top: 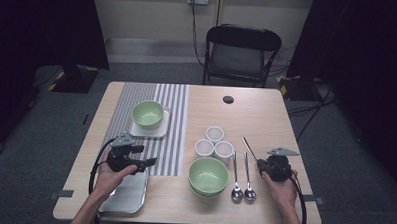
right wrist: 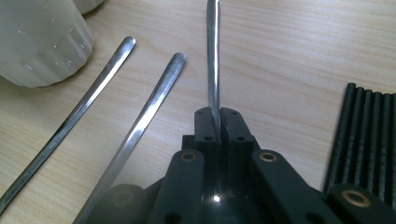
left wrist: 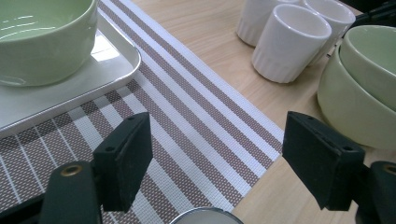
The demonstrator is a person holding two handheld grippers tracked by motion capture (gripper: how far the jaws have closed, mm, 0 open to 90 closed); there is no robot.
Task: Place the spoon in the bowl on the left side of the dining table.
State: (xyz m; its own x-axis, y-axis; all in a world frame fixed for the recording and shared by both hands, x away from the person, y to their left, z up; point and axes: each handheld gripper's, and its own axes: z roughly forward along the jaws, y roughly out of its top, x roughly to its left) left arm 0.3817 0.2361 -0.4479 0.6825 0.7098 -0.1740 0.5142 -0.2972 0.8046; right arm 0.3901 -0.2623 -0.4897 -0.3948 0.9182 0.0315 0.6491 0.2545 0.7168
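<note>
The right claw (right wrist: 217, 116) is clamped on a third spoon (right wrist: 213, 56), so the step in hand looks like laying cutlery beside the two spoons (top: 243, 176) on the surface (top: 266, 114). The held spoon sits near the right edge, right of the cups (top: 214, 142); its long axis runs from the claw away and leftward in the high view, the free end pointing toward the far side. Next it likely needs turning parallel to the pair, then lowering. The left claw (left wrist: 219, 158) gapes wide, empty, over the striped mat (left wrist: 187, 121).
</note>
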